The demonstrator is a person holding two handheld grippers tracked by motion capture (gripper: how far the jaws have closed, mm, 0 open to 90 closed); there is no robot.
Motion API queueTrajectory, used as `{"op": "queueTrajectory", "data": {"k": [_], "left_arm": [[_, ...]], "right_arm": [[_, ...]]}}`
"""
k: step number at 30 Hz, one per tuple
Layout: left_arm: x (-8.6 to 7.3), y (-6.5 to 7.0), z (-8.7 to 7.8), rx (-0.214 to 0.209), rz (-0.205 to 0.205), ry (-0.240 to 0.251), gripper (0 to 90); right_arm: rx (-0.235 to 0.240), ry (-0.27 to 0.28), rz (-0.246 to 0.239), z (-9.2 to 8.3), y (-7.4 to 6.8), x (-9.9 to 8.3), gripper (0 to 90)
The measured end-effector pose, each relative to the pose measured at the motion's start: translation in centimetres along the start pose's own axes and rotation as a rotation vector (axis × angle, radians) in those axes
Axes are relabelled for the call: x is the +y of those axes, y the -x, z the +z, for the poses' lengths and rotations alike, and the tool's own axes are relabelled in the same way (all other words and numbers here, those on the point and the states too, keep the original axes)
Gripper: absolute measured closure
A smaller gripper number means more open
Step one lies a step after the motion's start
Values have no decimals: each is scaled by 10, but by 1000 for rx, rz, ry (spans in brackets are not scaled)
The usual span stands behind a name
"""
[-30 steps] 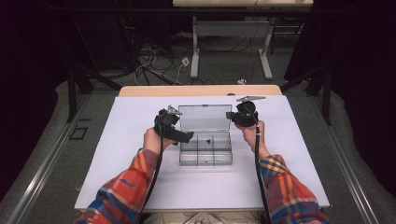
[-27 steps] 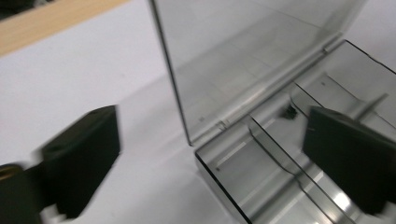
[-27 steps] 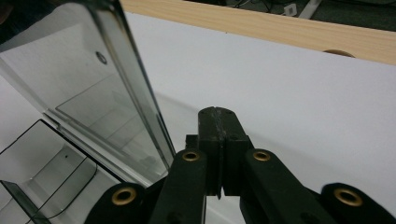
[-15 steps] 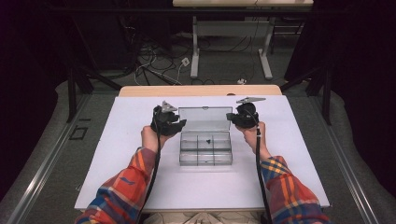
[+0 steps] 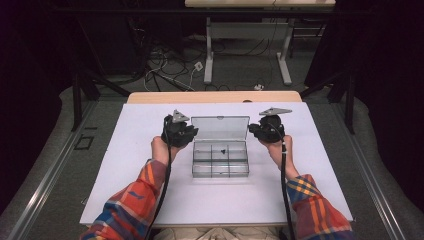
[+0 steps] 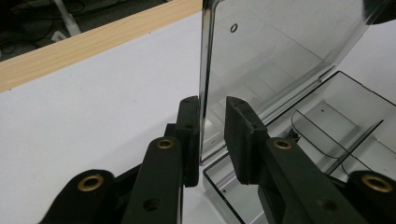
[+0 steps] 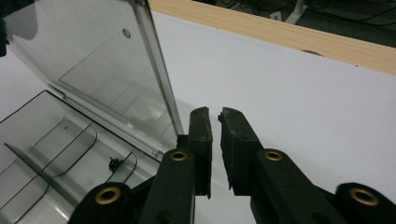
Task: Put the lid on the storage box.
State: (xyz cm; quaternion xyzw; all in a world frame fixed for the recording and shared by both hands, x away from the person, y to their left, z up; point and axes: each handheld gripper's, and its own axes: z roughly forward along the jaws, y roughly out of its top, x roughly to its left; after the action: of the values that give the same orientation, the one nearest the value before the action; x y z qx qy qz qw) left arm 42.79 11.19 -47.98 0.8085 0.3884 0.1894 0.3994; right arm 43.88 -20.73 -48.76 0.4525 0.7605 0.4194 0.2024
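Observation:
A clear plastic compartment box (image 5: pixel 220 162) lies open mid-table, its lid (image 5: pixel 220 127) standing upright at the back. A small black part (image 5: pixel 223 149) rests in a rear compartment, and the left gripper view shows that part (image 6: pixel 293 135) too. My left gripper (image 6: pixel 212 105) has just closed its jaws on the lid's left edge (image 6: pixel 204 93); from above, the left gripper (image 5: pixel 189 133) is at the lid's left side. My right gripper (image 7: pixel 215 114) stands just right of the lid's right edge (image 7: pixel 159 79). Its jaws have just been opening, a narrow gap with nothing between. The right gripper (image 5: pixel 254 131) shows beside the lid from above.
A white mat (image 5: pixel 150 200) covers the table, with free room around the box. The wooden table edge (image 5: pixel 215 96) runs along the back. Beyond it are floor cables (image 5: pixel 165 70) and another table's legs (image 5: pixel 285 65).
My left gripper swung from over the box to the lid's left edge and closed there. My right gripper drew a little to the right, off the lid's right edge.

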Motion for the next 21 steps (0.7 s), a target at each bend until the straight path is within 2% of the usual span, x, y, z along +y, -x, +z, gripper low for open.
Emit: {"op": "queueTrajectory", "data": {"k": [6,15,21], "left_arm": [[-1,2,-2,-1,10,-2,757],[-3,5,-4,-1,37,-5,755],[-4,7,-6,-17,43,-12,726]], "right_arm": [[-20,-26,-29,-13,-6,-2,765],[15,-29,-54,-25,-19,1,689],[30,-18,-53,-24,-24,3,711]]}}
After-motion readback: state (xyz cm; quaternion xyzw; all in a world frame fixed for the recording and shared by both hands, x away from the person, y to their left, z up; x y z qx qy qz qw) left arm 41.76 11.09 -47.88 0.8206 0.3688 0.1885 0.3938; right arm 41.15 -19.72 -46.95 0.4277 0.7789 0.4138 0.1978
